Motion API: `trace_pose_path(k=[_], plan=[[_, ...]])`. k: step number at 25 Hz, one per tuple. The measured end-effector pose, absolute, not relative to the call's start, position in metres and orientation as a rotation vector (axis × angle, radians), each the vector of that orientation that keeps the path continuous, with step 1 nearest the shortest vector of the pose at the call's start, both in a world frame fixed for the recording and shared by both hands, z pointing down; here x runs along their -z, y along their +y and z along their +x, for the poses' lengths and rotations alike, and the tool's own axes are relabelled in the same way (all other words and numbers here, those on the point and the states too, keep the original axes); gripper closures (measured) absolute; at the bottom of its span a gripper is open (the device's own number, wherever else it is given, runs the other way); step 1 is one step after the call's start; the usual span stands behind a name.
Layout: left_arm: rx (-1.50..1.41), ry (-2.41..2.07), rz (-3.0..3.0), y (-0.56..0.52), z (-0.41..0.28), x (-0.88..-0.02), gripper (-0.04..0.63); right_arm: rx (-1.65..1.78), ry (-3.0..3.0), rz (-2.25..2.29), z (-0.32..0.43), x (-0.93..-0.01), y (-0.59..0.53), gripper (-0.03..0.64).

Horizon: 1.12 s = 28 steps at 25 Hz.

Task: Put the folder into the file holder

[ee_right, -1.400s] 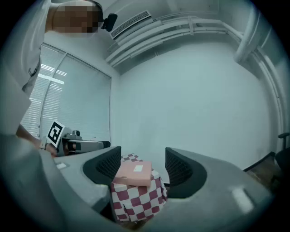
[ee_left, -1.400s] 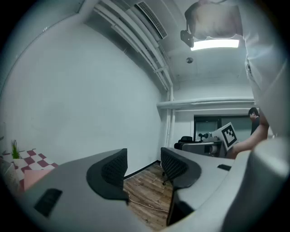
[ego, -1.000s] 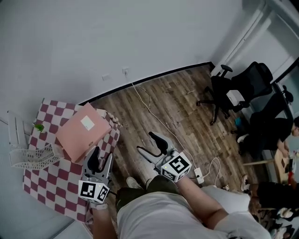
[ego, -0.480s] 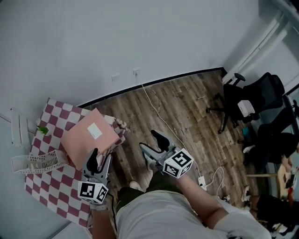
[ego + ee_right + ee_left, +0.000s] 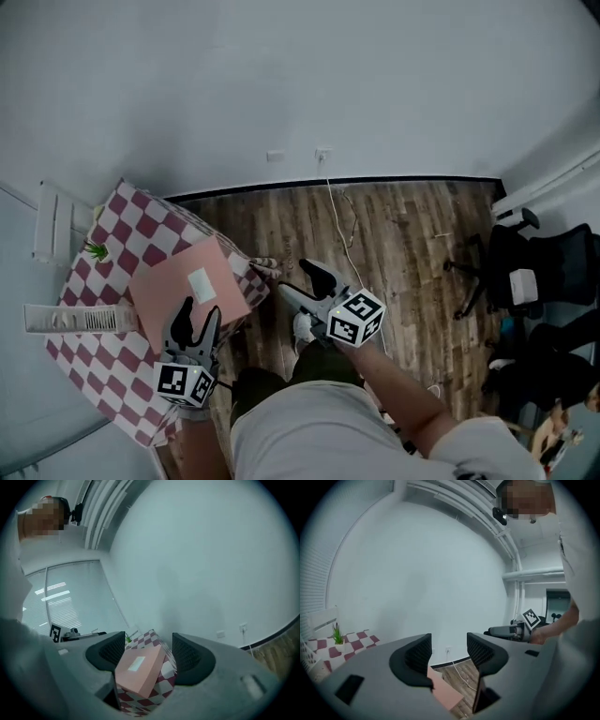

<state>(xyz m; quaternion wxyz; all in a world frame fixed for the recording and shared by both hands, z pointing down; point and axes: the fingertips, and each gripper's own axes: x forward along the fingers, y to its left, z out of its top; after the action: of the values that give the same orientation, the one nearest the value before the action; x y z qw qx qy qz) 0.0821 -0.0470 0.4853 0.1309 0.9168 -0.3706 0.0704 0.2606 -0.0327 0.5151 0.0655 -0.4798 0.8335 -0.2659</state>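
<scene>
A pink folder (image 5: 192, 291) lies flat on the red-and-white checked table (image 5: 141, 216), its corner past the table's right edge. The white mesh file holder (image 5: 70, 319) stands at the table's left side. My left gripper (image 5: 197, 319) hovers open over the folder's near edge; in the left gripper view only a pink folder corner (image 5: 446, 692) shows below the left gripper (image 5: 449, 651). My right gripper (image 5: 302, 283) is open over the wooden floor, right of the table. In the right gripper view the folder (image 5: 138, 667) sits framed between the open jaws of the right gripper (image 5: 149, 652), still far off.
A small green plant (image 5: 96, 250) and a white slatted object (image 5: 49, 220) are at the table's far left. A white cable (image 5: 342, 220) runs from a wall socket (image 5: 323, 153) across the wooden floor. A black office chair (image 5: 525, 272) stands at the right.
The head view has swung left, so the table and folder now sit nearer the middle. Both grippers stay open and hold nothing.
</scene>
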Motion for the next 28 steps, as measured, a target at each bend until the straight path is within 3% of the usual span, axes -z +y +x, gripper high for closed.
trace_pose_path(k=[12,28], plan=[[-0.270,-1.460,2.360,-0.051,0.055,-0.514,0.377,1.182,2.710,-1.013,0.228,-0.580,-0.086,0.308],[-0.300,-1.519,2.209,0.003,0.003,-0.553,0.377,1.609,2.430,-0.961,0.177,-0.667,-0.045,0.296]])
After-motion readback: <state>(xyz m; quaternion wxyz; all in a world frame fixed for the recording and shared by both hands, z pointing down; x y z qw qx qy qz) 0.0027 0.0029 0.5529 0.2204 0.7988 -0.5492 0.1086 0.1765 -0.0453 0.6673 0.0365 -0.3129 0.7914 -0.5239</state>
